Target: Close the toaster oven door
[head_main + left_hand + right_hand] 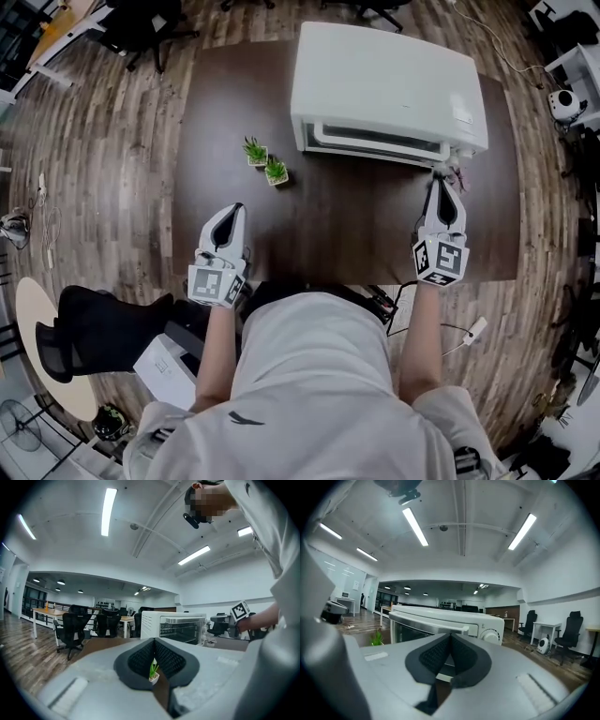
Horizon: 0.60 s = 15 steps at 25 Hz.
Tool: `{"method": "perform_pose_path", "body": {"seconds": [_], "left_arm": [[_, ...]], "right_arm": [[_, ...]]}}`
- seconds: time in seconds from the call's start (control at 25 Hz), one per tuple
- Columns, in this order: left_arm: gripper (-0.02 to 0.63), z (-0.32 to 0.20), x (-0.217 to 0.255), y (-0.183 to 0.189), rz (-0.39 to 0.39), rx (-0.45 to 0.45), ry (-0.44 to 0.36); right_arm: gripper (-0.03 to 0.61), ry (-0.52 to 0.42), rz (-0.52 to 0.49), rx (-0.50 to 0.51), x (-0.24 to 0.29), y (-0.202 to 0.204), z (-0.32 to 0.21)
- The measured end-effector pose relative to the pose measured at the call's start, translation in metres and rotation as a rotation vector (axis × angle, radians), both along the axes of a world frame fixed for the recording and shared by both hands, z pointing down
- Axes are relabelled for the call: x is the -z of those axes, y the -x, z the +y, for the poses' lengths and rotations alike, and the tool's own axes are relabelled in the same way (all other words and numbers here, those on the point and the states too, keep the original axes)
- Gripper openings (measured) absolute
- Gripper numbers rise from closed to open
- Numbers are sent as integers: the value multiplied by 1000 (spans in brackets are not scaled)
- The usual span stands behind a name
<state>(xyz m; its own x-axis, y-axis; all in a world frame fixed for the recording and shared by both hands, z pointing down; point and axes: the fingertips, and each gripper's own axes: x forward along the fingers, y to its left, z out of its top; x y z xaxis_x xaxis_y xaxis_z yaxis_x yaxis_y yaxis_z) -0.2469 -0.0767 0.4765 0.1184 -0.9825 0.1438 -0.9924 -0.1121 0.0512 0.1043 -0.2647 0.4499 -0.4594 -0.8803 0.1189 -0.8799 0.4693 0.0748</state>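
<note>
The white toaster oven (384, 84) stands at the back of the dark table (337, 234). Its glass door (375, 142) is upright against the front and looks closed. My right gripper (441, 180) is shut and empty, its tips just before the oven's right front corner. In the right gripper view the door handle (426, 620) and a knob (491, 636) lie close beyond the right gripper (450, 637). My left gripper (232, 212) hangs over the table's near left part, shut on nothing. The left gripper view has the left gripper (154, 641) facing the oven (173, 626) from a distance.
Two small potted plants (255, 151) (276, 171) stand on the table left of the oven; one plant (153, 670) shows below my left jaws. Black office chairs (84, 328) and a white box (169, 366) sit on the wooden floor near the person's legs. Cables (450, 337) trail at the right.
</note>
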Motion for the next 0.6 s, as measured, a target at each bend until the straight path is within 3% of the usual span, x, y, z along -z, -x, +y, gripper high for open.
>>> {"method": "perform_pose_path", "body": {"seconds": [0.12,0.24,0.44,0.6], "left_arm": [[3,-5,0,-6,4,-16,-9],[3,-10,-2,-18,12,-45,-12],[5,-19,-5,-36,18,-94,-13],[3,-27,-4,-45,15,-116,-19]], "right_arm": [[3,-32,-6,39,13,6,27],[2,-29,49,72,4,0,55],[1,65,60,17,-25,-29,87],[0,82,52,-5,-29,-36,96]]}}
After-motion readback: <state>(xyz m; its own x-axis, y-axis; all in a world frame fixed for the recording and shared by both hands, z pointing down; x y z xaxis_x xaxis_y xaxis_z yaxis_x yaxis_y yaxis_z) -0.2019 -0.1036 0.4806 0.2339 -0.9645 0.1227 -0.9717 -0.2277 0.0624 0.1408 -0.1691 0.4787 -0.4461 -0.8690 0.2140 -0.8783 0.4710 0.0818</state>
